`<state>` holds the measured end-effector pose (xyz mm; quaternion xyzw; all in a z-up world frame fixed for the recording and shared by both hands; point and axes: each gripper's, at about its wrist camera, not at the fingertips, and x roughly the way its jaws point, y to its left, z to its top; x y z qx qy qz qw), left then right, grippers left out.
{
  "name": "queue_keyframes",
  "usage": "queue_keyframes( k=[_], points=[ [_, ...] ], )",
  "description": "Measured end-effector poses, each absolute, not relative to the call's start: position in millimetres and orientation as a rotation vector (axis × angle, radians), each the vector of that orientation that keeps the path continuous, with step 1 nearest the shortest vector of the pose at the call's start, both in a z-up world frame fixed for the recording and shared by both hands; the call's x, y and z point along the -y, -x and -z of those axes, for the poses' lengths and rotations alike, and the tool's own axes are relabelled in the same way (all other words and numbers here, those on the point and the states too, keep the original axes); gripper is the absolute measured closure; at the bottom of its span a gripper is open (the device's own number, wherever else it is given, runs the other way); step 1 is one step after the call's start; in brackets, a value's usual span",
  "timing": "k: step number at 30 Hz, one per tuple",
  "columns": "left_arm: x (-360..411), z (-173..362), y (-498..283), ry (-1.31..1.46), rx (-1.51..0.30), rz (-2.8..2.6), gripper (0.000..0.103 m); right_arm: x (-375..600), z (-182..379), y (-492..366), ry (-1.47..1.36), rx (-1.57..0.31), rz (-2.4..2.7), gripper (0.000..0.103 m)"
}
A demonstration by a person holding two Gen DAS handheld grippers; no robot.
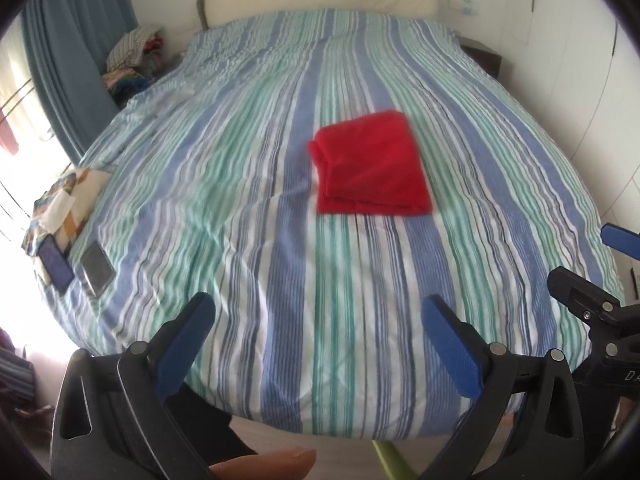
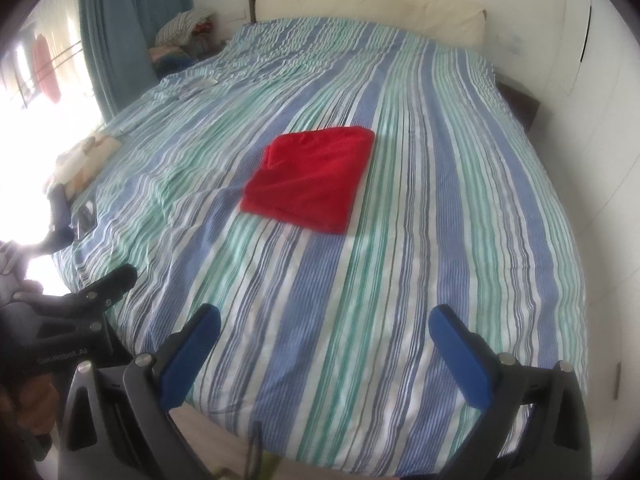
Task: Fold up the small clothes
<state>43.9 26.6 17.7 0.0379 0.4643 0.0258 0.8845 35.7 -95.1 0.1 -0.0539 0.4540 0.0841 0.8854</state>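
"SenRobot.AI" on left gripper (image 2: 86,300)

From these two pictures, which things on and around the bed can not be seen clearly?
- Red cloth: which garment it is and its layer count are unclear in both views; motion blur softens the edges.
- Two phones: nearly hidden by window glare in the right wrist view.
- Clothes pile beside the bed: too small and distant to tell the items.
- Bed foot edge: covered by the fingers in both views.
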Motion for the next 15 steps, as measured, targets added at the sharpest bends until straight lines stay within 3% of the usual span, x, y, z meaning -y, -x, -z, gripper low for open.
queue_keyframes(
  k=[15],
  points=[
    [-27.4, -13.9, -46.9, -0.081, -0.953, -0.071, 0.001, 98.6, 2.4, -34.8, 0.101, -0.942, -0.144, 0.001]
  ],
)
